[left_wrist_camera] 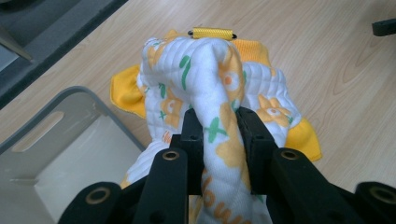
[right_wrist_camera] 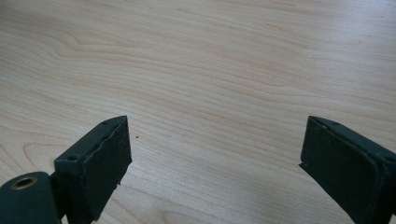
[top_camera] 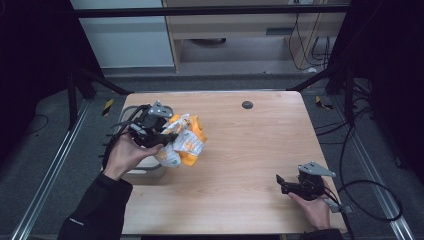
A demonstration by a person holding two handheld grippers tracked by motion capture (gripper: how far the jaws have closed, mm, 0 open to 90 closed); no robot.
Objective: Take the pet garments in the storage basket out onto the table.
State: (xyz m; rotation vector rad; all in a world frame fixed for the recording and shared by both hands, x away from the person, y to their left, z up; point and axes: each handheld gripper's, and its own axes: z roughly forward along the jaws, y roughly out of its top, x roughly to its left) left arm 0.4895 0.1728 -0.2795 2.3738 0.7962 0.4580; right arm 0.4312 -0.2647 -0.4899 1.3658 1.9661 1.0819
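A quilted white cloth [top_camera: 186, 141] with orange flowers, green marks and a yellow lining is bunched up at the table's left side. My left gripper [top_camera: 167, 137] is shut on a fold of the cloth [left_wrist_camera: 219, 93], lifting it partly off the wood beside a grey bin [left_wrist_camera: 70, 154]. A yellow loop [left_wrist_camera: 212, 33] shows at the cloth's far edge. My right gripper [top_camera: 281, 181] rests low near the table's front right corner, its jaws spread wide. In the right gripper view, the right gripper [right_wrist_camera: 215, 163] has bare wood between its black pads [right_wrist_camera: 105, 161].
The grey bin [top_camera: 142, 165] sits at the table's left edge, under my left hand. A dark round grommet [top_camera: 247, 105] is set in the tabletop [top_camera: 250, 150] near the back. Cables [top_camera: 365, 195] trail on the floor to the right.
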